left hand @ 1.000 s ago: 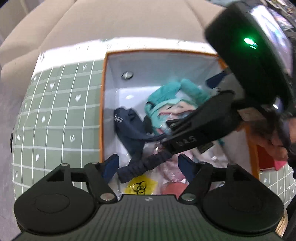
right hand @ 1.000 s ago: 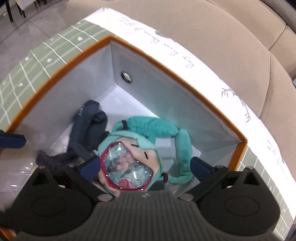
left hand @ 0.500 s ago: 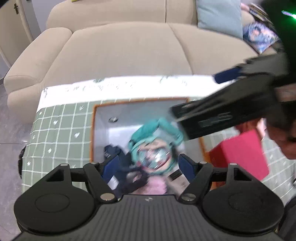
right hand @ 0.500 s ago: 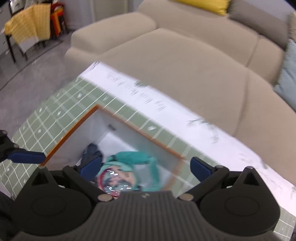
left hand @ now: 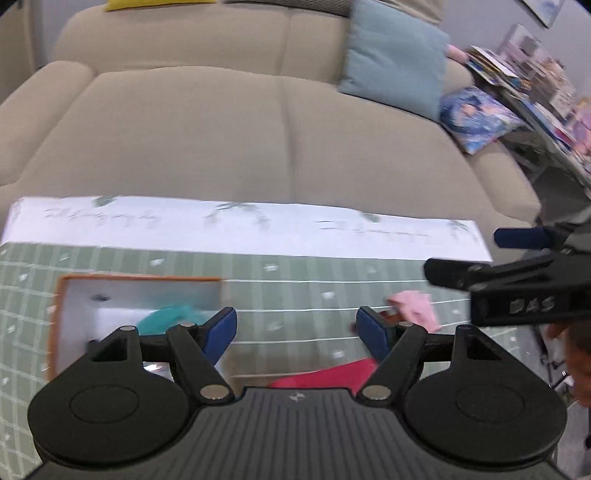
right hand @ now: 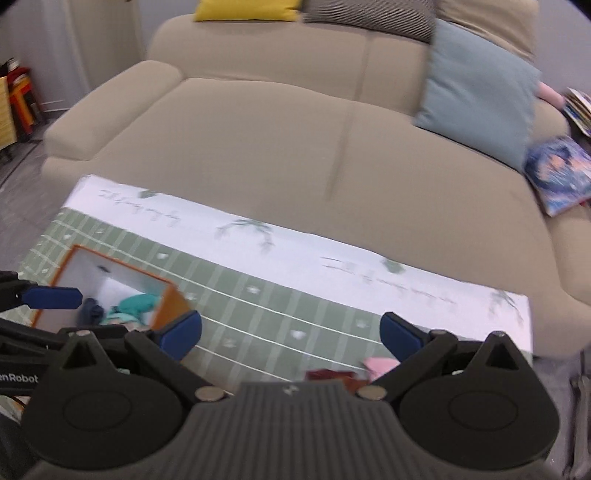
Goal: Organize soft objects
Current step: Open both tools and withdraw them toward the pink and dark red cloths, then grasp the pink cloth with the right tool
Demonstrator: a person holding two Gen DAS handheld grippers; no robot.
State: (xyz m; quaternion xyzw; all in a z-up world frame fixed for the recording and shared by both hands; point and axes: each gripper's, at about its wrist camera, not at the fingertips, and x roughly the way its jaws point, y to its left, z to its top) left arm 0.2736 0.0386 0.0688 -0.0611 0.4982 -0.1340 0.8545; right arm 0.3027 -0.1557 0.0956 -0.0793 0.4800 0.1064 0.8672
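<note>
Left gripper is hanging w/ jaws spread wide, nothing btwn the blue pads, pointing down at a green grid-pattern tablecloth. Right gripper is likewise sitting wide apart & empty over the same cloth; its blue pads are framing bare grid.

In the left wrist view, the right gripper is poking in from the right edge, its black body showing raised letters that are reading roughly "DAS". In the right wrist view, the left gripper is showing at the left edge w/ white print "enRobot", cut off by the frame.

Orange-rimmed box w/ white inside is sitting on the cloth, left of both grippers. Teal plush is lying in it, w/ a dark navy soft item beside it. Pink soft item is lying on the cloth toward the right, outside the box, next to smth dark red. Bright red piece is peeking out just above the left gripper's body; can't tell what it is.

Cloth's far border is white w/ blurred script & leaf sprigs, not legible. Beige sofa is standing behind the table, carrying a pale blue cushion, a yellow cushion, a grey one & a blue printed cushion.
</note>
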